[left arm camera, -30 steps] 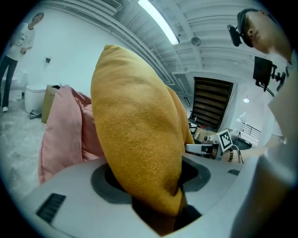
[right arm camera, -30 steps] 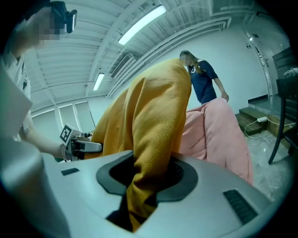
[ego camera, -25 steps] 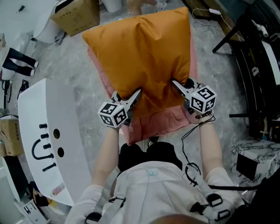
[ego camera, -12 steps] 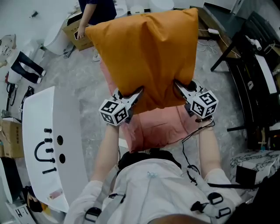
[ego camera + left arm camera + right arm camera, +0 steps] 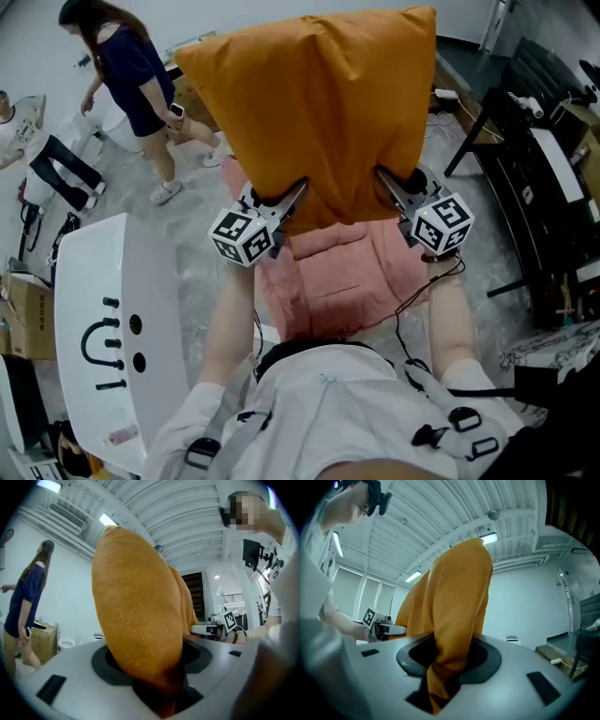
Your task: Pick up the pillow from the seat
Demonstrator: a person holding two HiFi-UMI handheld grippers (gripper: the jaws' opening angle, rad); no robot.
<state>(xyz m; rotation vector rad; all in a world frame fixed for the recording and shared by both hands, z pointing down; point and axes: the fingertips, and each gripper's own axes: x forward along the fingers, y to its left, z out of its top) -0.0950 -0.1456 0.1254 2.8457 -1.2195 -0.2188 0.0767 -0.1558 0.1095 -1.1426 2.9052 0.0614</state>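
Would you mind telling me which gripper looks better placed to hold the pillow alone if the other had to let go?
Left, marginally. Both are shut on the pillow at its lower edge, but the left gripper bites a thick bulge, while the right gripper pinches only a thin fold.

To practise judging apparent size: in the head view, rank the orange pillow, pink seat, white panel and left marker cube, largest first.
1. orange pillow, held nearer the camera, so flattered
2. white panel
3. pink seat, partly hidden, close to the panel
4. left marker cube
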